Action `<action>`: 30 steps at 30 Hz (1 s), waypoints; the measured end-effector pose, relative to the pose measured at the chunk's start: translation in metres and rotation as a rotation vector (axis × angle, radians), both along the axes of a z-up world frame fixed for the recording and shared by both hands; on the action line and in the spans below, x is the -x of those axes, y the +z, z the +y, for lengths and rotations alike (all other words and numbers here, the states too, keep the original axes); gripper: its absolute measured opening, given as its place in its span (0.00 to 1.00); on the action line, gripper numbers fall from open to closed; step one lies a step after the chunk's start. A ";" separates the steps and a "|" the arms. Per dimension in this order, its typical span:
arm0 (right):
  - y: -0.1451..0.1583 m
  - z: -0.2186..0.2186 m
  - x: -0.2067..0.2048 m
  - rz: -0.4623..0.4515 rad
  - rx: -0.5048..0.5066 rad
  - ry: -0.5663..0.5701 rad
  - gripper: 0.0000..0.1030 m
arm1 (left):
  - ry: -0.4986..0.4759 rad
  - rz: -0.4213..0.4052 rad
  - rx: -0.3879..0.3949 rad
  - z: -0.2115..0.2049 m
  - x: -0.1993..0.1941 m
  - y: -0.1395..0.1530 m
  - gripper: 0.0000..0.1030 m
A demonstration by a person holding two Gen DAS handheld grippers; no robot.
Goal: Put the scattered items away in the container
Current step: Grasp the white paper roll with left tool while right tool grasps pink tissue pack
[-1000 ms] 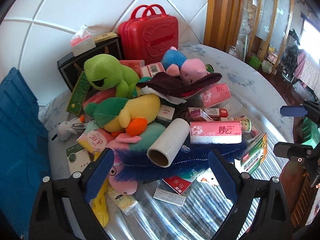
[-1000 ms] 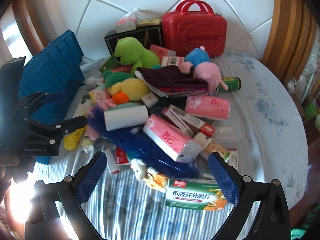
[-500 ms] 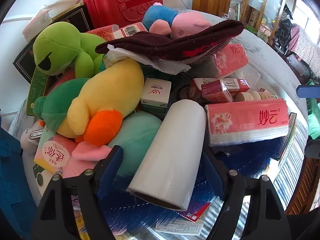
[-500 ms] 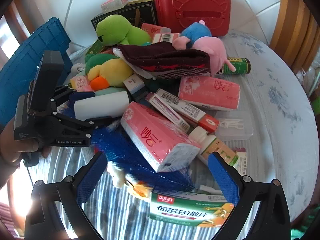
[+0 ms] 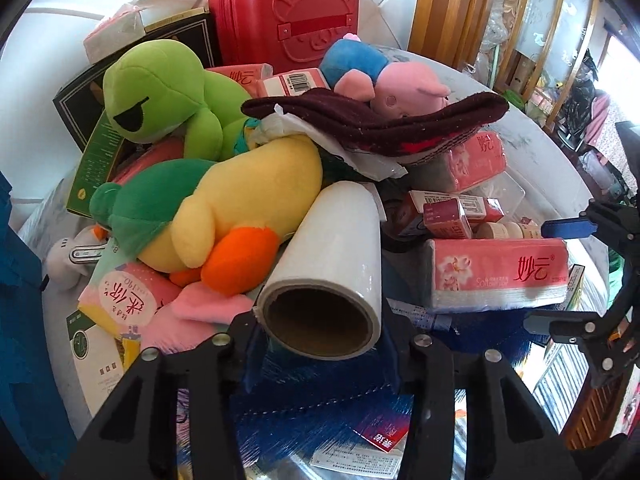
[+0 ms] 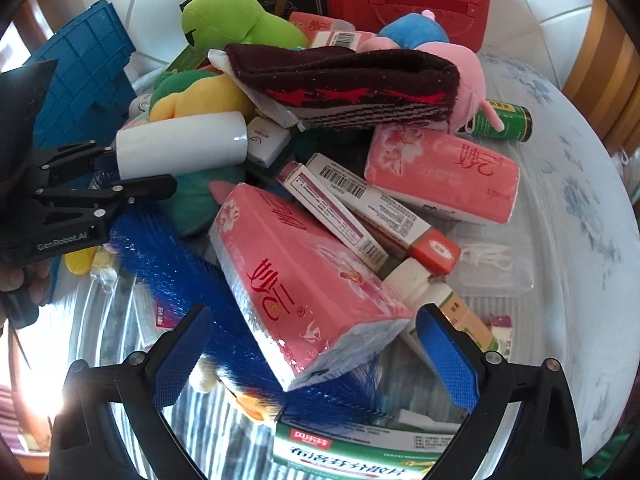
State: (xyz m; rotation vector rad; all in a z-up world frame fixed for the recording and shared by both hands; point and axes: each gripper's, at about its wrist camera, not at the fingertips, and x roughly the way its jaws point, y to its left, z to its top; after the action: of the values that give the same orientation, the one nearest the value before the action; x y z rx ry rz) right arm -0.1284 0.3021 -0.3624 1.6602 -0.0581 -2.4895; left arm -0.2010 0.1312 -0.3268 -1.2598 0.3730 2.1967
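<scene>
A heap of items lies on the round table. My left gripper [image 5: 320,344] is shut on the near end of a white film roll [image 5: 332,276]; from the right wrist view the roll [image 6: 180,144] sits between the left gripper's fingers [image 6: 140,186]. My right gripper [image 6: 314,356] is open, its blue pads on either side of the near end of a pink tissue pack [image 6: 296,284], not touching it. The blue crate [image 6: 80,80] stands at the left, also at the left edge of the left wrist view [image 5: 20,340].
Around the roll lie a yellow duck plush [image 5: 240,216], green frog plush [image 5: 160,92], dark cloth [image 6: 340,84], blue brush [image 6: 172,264], more pink tissue packs [image 6: 440,172], medicine boxes [image 6: 360,448] and a red case [image 5: 284,16].
The left gripper has closed onto the white roll. The right gripper has moved in toward the near pink tissue pack.
</scene>
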 end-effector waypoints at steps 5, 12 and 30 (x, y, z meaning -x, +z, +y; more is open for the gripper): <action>-0.012 -0.009 0.012 -0.011 -0.027 0.019 0.95 | 0.003 0.008 -0.028 -0.005 -0.009 0.008 0.42; -0.030 -0.011 0.031 -0.045 -0.058 0.037 0.83 | 0.022 0.016 -0.038 -0.010 -0.016 0.014 0.41; 0.025 -0.001 0.005 0.013 0.030 -0.012 0.64 | 0.041 0.073 -0.073 -0.025 -0.031 0.050 0.38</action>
State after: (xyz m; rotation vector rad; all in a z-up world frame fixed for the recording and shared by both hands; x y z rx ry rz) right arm -0.1338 0.3009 -0.3377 1.6371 -0.1041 -2.4952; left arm -0.1703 0.1060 -0.2772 -1.1610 0.2951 2.2747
